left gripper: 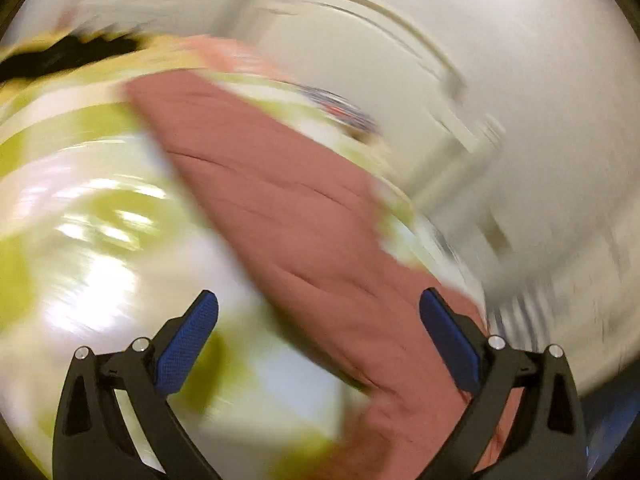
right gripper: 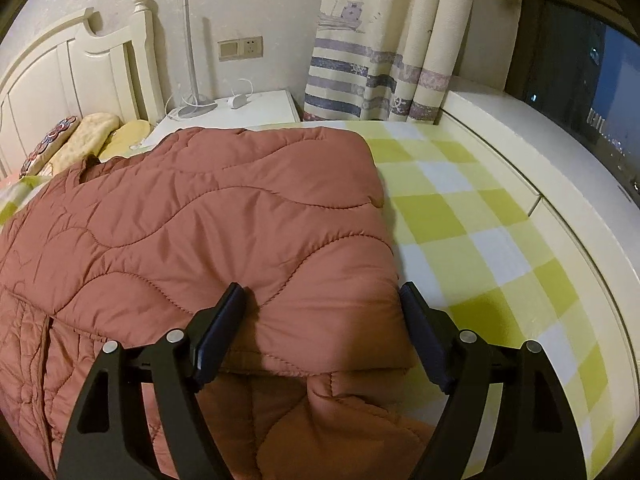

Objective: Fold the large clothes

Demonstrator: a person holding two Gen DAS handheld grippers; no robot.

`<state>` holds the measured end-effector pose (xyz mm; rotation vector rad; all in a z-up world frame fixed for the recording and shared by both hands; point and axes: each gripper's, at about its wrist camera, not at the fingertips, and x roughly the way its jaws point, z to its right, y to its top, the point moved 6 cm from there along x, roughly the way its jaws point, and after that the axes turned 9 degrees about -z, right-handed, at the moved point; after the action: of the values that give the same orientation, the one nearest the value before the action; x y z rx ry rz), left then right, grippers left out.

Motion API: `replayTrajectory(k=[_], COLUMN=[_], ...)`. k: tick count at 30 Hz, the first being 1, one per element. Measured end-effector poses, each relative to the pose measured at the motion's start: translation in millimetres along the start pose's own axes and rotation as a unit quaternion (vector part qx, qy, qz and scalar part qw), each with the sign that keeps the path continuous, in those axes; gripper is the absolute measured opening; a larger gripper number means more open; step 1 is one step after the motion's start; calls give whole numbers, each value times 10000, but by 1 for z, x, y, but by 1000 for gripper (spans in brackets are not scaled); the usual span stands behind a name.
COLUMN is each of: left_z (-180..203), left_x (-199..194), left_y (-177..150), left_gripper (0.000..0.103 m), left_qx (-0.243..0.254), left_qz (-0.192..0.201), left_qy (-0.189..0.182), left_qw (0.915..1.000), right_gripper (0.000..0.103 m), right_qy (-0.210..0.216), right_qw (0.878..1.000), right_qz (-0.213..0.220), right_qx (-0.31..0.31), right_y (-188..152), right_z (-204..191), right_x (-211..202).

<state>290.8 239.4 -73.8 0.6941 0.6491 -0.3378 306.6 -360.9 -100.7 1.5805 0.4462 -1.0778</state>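
Lying on the checked sheet (right gripper: 460,216), quilted jacket (right gripper: 208,216); both tools (left gripper: 319,312) (right gripper: 322,304) spread, seemingly empty.

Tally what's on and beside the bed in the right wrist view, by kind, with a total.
Quilted jacket, reddish-brown: 1
Pillows by the headboard: 3
Checked bedsheet, green and white: 1
Nightstand: 1
Lamp on it: 1
Striped curtain: 1
Total: 8
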Motion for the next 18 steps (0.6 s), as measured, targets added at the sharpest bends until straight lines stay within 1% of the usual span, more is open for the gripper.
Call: replayTrajectory(k=[1, 3, 5, 6, 7, 8, 9, 10, 11, 13, 14, 15, 16, 17, 18], left_z=[-22, -47, -64, -66, -64, -55, -40, -31, -12, 37, 74, 102, 133, 173, 199], left_x=[1, 11, 31, 39, 41, 45, 49, 47, 38, 19, 7, 0, -5, -10, -11], left_y=[16, 41, 64, 73, 79, 86, 88, 88, 86, 74, 60, 45, 28, 2, -18], left_gripper=[96, 96, 95, 95, 79, 23, 7, 9, 9, 9, 9, 9, 9, 9, 10], left_qx=[-356, -777, -1120, -1171, -1145, -1008, -883, -856, -702, -32, 426, 755, 1109, 1587, 1908], left_qz=[10, -158, -330, -376, -381, -382, -550, -549, -353, -85, 3, 15, -14, -106, -212], left_qy=[68, 50, -1, 34, 73, -35, -365, -452, -580, -863, -1114, -1314, -1516, -1757, -1924], left_qw=[9993, 9968, 9932, 9924, 9927, 9942, 9939, 9938, 9952, 9962, 9929, 9885, 9822, 9715, 9624], right_gripper=[77, 77, 77, 77, 77, 77, 77, 77, 77, 77, 77, 77, 77, 77, 77], right_qy=[9, 18, 43, 77, 104, 124, 155, 198, 248, 365, 440, 505, 591, 642, 708], right_qw=[10000, 10000, 9999, 9998, 9996, 9994, 9988, 9979, 9968, 9938, 9916, 9895, 9866, 9847, 9824], right_qz=[3, 17, 87, 161, 236, 309, 410, 514, 599, 721, 762, 786, 816, 833, 852], right_qx=[8, 18, 35, 57, 89, 136, 222, 339, 464, 758, 950, 1100, 1283, 1387, 1506], right_y=[0, 1, 1, 1, 1, 1, 1, 2, 2, 2, 3, 3, 2, 2, 1], right_z=[1, 1, 1, 1, 3, 4, 7, 11, 16, 26, 33, 38, 45, 49, 54], right_x=[0, -1, -3, -6, -9, -11, -15, -18, -21, -25, -26, -26, -27, -27, -27])
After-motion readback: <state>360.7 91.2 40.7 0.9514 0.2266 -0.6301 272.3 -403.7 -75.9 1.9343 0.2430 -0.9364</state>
